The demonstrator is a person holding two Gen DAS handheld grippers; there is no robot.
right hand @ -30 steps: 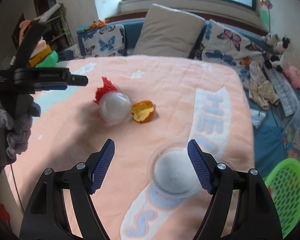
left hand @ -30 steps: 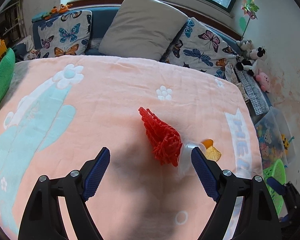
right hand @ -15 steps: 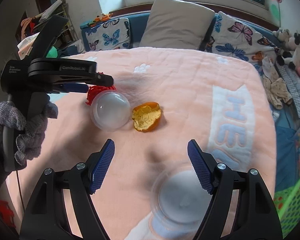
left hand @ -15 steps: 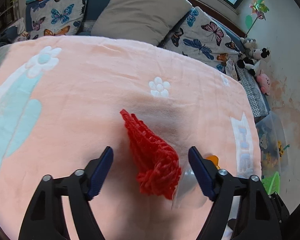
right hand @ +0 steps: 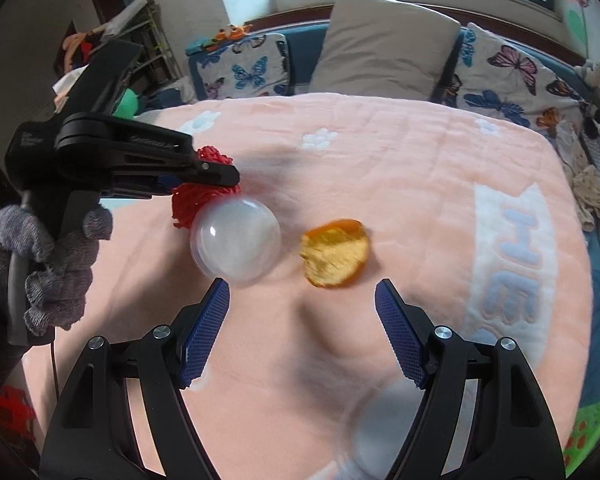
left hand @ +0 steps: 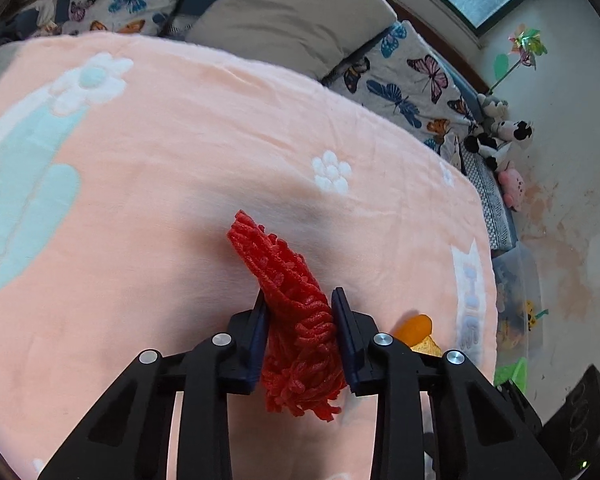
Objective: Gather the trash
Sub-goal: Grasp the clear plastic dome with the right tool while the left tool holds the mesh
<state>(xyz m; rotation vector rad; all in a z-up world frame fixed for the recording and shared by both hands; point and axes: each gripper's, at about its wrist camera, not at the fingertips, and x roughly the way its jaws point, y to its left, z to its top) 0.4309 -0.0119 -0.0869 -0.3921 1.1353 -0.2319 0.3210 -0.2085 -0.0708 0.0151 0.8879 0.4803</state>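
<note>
The crumpled red foam-mesh fruit sleeve (left hand: 296, 316) lies on the peach fleece blanket (left hand: 180, 152) low in the middle of the left wrist view, its long axis running from the bottom centre up and leftward, away from the camera and roughly in line with the fingers. The left hand-held gripper (left hand: 300, 336) has just been closing and is now clenched on the sleeve's near, bunched end, the blue pads pressing it from both sides while the far end sticks out free beyond the tips. In the right wrist view this same grip sits at the left, and the sleeve touches a clear plastic dome-shaped cup (right hand: 236, 240) just to its right; an orange piece of fruit peel (right hand: 334, 254) lies beside that, near the frame's centre. The right hand-held gripper (right hand: 302, 320) hangs released, nothing between its pads, with the peel just above and between its tips and the cup by its left finger. A second clear round piece (right hand: 384, 424), blurred, shows at the bottom edge. The right hand looks nearer the peel, so that seems its likely target, a straight reach forward.
</note>
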